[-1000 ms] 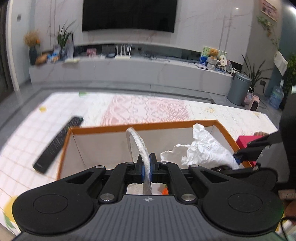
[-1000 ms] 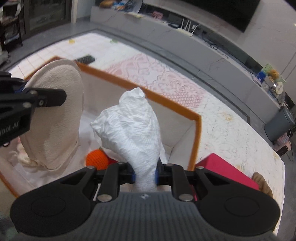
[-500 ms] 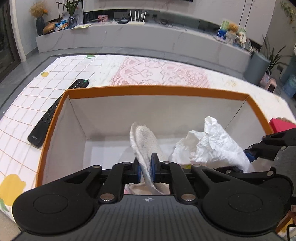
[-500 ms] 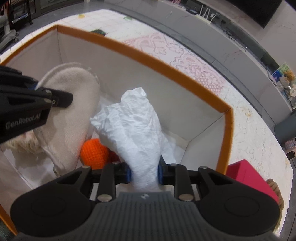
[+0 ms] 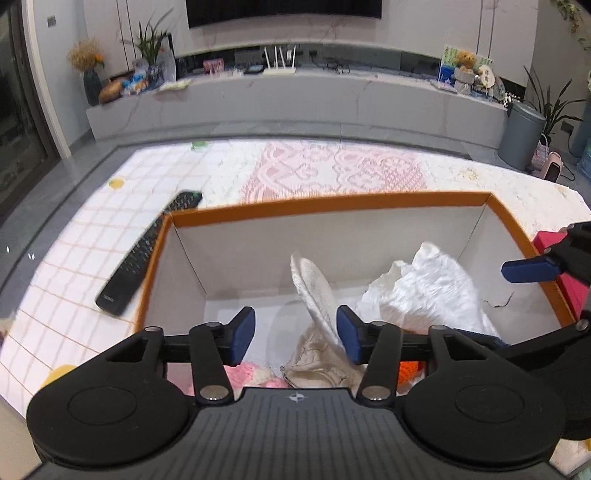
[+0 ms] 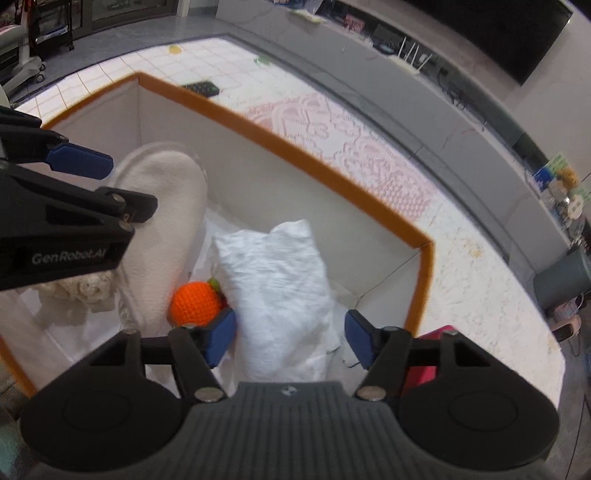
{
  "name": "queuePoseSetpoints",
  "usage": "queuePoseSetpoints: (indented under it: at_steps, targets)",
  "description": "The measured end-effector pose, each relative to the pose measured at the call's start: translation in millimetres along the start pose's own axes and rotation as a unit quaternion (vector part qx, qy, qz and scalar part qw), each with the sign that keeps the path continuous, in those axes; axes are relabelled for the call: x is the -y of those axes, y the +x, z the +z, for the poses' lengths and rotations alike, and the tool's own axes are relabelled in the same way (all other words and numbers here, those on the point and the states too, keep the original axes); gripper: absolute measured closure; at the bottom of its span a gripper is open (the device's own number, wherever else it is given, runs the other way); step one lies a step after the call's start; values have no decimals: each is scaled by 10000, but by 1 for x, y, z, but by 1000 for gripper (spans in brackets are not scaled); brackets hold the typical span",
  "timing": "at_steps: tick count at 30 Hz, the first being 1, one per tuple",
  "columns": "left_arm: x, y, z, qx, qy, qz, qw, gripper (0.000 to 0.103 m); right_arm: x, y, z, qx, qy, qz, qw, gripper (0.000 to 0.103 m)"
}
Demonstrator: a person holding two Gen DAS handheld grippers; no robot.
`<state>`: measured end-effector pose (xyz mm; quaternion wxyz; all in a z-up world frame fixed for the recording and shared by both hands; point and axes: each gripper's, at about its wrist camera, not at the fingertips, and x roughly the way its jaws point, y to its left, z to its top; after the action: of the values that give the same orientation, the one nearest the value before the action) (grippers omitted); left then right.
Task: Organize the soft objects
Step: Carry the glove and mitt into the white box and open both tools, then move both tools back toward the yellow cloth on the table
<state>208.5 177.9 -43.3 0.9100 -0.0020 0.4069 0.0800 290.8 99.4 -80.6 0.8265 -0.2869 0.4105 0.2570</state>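
Both grippers have just been opening over the box (image 5: pixel 332 206). The left gripper (image 5: pixel 295 334) stands wide beside the upright cream slipper (image 5: pixel 314 291), its toe toward the frame top. The right gripper (image 6: pixel 290 341) gapes around the white bag (image 6: pixel 277 284), long axis upright.

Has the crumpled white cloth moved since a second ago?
Yes. The crumpled white cloth has dropped below the box's orange rim; the right gripper jaws have just opened around it.

Home living room, wall television (image 5: pixel 284 7), long media console (image 5: pixel 295 96), houseplants (image 5: pixel 151 44)

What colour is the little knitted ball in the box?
Orange. The small crocheted ball shows best in the right wrist view, beside the white crumpled cloth.
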Motion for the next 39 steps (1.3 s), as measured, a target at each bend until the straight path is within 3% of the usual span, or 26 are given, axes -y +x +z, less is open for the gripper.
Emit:
queuePoseSetpoints:
  at_steps: [5, 11, 20, 30, 39]
  targets:
    - [2, -22, 1, 449, 54, 126, 9989, 31, 2, -27, -5, 202, 21, -140, 9997, 25]
    - [6, -46, -2, 801, -21, 116, 9967, 28, 1, -57, -24, 401, 45, -214, 9990, 25]
    - [31, -85, -24, 1356, -43, -35, 9908, 28, 14, -110, -68, 960, 576, -143, 9936, 25]
    - [86, -127, -60, 1822, 50, -700, 9808, 29, 40, -166, -156, 1641, 1858, -144, 9687, 25]
    - [156, -124, -85, 1636, 588, -1445, 9741, 30, 75, -173, -244, 1226, 2979, -709, 9440, 25]
